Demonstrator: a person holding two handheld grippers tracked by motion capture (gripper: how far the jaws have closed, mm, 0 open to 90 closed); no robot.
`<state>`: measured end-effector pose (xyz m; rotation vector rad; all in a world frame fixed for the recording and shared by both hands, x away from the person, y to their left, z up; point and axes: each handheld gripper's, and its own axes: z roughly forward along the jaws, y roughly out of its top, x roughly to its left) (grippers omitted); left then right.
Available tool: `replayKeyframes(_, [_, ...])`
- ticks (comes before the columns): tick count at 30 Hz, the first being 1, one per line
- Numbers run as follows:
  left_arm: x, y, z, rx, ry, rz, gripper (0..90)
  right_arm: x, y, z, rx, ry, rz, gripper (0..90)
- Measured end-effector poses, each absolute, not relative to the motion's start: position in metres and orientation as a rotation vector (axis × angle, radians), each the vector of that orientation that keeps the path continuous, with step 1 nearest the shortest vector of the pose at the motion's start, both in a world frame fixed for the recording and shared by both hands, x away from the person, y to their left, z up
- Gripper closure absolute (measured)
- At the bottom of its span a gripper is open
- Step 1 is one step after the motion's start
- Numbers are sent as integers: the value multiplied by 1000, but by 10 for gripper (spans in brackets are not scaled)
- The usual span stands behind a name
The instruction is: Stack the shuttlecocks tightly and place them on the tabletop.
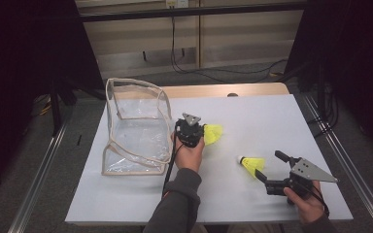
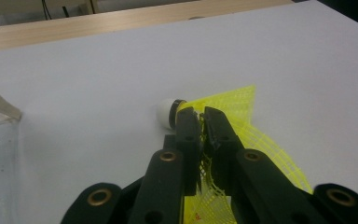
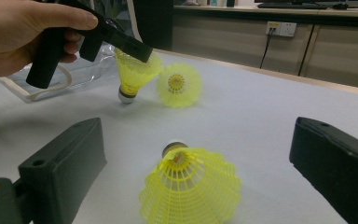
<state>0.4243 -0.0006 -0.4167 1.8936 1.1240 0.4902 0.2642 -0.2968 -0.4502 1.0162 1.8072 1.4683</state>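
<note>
Nearest me, yellow plastic-mesh shuttlecock [image 3: 189, 186] lies between my right hand-held gripper's [image 3: 196, 154] released jaws on the white desk [image 1: 252, 116]; left hand-held gripper [image 2: 202, 122], clenched on a second shuttlecock's skirt [image 2: 233, 116], should lift steadily towards the clear zip pouch [image 1: 136, 128].

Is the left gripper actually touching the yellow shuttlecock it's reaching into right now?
Touching. In the left gripper view, the left gripper has its fingers pinched shut on the mesh skirt of the yellow shuttlecock, with netting squeezed between them.
</note>
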Motion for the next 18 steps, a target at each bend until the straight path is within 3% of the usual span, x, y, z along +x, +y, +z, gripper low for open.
replayKeyframes(10, [423, -6, -417, 1869, 1105, 455, 773, 264, -297, -450, 1015, 1809, 1469, 27])
replayKeyframes(18, [421, -8, -418, 1895, 1085, 444, 845, 264, -296, -450, 1014, 1809, 1469, 27])
